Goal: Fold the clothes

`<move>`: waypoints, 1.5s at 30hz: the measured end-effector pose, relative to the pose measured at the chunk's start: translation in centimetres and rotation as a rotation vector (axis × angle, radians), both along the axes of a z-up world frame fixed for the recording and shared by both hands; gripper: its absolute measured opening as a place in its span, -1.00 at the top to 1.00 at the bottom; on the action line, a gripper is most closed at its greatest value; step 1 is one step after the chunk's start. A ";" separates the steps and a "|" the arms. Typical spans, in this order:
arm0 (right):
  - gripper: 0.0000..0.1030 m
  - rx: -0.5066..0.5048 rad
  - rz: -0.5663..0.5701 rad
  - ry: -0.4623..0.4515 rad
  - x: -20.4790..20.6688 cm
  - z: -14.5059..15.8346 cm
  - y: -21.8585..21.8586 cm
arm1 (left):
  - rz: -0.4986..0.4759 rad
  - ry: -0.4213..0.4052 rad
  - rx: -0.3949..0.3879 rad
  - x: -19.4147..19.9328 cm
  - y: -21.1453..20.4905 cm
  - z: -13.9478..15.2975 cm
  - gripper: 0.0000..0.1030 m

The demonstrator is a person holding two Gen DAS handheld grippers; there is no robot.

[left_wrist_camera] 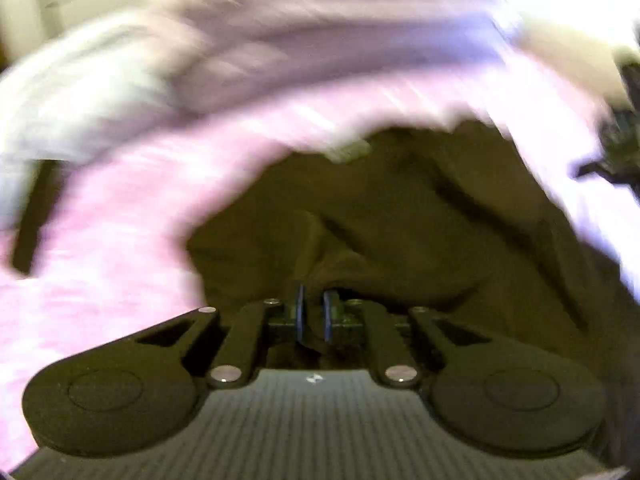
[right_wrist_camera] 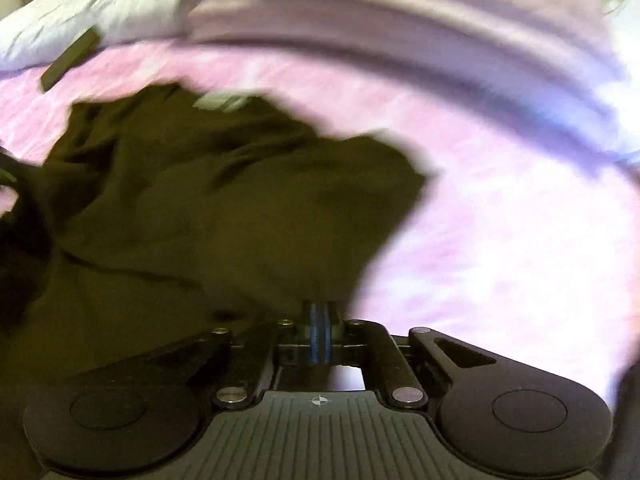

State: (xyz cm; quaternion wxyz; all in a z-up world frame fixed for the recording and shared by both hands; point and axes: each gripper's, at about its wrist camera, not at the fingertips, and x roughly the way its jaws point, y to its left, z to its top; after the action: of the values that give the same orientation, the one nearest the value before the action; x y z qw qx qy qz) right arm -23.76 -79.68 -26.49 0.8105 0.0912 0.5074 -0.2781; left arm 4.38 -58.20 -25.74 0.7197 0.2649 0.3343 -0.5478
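Observation:
A dark olive-brown garment [left_wrist_camera: 400,220] lies rumpled on a pink bedspread [left_wrist_camera: 100,260]. It has a small pale label [left_wrist_camera: 348,152] near its far edge. My left gripper [left_wrist_camera: 314,304] is shut on a fold of the garment's near edge. In the right wrist view the same garment [right_wrist_camera: 200,200] fills the left and middle, with the label [right_wrist_camera: 220,101] at its far edge. My right gripper [right_wrist_camera: 319,320] is shut on the garment's near right edge. Both views are blurred by motion.
A white pillow [right_wrist_camera: 80,12] and a lilac blanket or pillow [right_wrist_camera: 400,20] lie at the head of the bed. A dark flat bar-shaped object [right_wrist_camera: 70,60] lies beside the pillow, also in the left wrist view [left_wrist_camera: 36,216]. The other gripper shows at the right edge [left_wrist_camera: 620,152].

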 end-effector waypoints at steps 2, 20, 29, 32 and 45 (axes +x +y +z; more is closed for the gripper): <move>1.00 -0.078 -0.060 -0.001 -2.5 2.6 -2.5 | 0.103 -0.046 -0.020 3.6 2.9 3.0 0.91; -0.72 0.057 0.174 -0.038 1.9 -2.7 3.3 | -0.117 -0.304 0.224 -2.8 0.5 -5.8 -0.23; 0.89 -0.086 0.009 0.017 -3.4 -0.3 -3.9 | -0.295 -0.377 0.253 -3.6 -3.3 -10.5 0.76; 0.89 -0.134 -0.057 0.043 -5.1 0.3 -6.3 | -0.182 -0.351 0.192 -1.6 -2.4 -7.6 0.93; -0.68 -0.233 -0.298 0.120 -8.5 0.0 -9.9 | 0.712 -0.425 0.218 17.7 15.7 0.7 0.78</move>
State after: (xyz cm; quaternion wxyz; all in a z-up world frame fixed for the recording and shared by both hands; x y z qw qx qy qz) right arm -32.27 -89.55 -26.51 0.7338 0.0540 0.5000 -0.4567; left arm 22.11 -42.49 -25.05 0.8845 0.3145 0.3052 -0.1599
